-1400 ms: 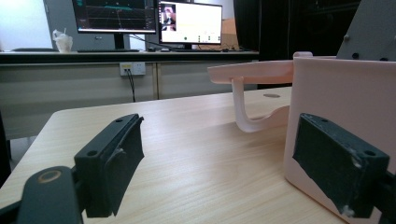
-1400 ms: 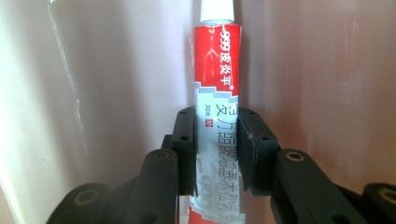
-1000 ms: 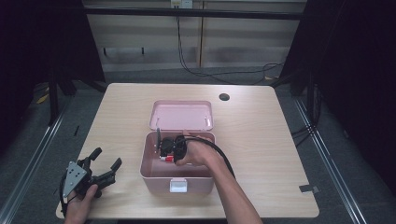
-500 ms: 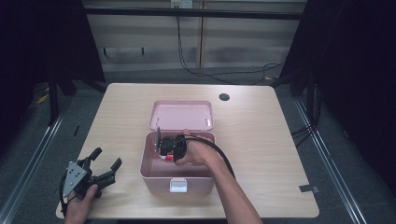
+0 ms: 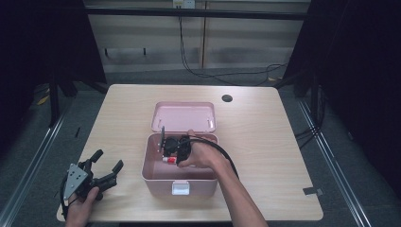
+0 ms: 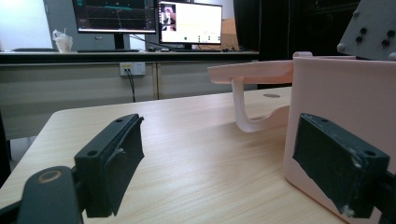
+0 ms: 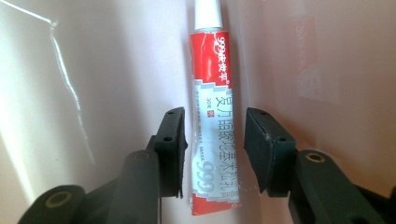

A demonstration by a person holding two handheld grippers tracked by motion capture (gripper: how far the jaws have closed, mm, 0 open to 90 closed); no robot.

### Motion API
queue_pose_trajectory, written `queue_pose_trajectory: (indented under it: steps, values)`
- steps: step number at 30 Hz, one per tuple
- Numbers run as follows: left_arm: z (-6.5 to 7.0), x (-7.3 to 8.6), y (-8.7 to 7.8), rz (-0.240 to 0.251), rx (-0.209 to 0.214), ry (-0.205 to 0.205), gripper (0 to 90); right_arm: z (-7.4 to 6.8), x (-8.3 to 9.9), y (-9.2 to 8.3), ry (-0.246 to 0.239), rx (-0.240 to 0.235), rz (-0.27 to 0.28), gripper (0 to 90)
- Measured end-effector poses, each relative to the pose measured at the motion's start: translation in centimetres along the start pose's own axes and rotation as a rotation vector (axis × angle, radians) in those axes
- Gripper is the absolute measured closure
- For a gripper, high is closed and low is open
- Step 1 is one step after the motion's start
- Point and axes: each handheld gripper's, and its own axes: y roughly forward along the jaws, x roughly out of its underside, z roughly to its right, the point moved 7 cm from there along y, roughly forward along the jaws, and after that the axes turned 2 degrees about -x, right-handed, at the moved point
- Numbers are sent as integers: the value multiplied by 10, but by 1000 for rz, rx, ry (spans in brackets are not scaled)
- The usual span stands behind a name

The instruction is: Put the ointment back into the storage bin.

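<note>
Red-white tube [image 7: 215, 121] lies inside pink box [image 5: 156, 177], long axis along right gripper [image 7: 212, 154] jaws, white cap pointing away; jaws spread either side, w/ gaps. Left gripper [image 6: 224, 161], jaws wide apart, rests beside box's outer wall.

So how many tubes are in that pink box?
1: a red and white tube lies on the floor of the pink box, between the right gripper's open jaws. The hand may hide others.

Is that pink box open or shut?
Open. The box has its lid swung back flat on the table, and the right gripper reaches inside toward a tube.
</note>
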Motion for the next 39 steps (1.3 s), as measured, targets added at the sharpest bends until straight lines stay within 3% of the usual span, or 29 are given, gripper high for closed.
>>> queue_pose_trajectory:
  steps: [7,14,27,35,39]
  values:
    - [0,0,0,1,-1,0,157,0,0,-11,13,12,40,537]
    - [0,0,0,0,0,0,157,-4,5,-27,37,-15,105,520]
    - [0,0,0,0,0,0,157,-9,7,-65,69,-23,274,454]
    - [0,0,0,0,0,0,157,-7,18,-79,137,-19,365,437]
    - [0,0,0,0,0,0,157,-5,24,-88,159,-13,439,441]
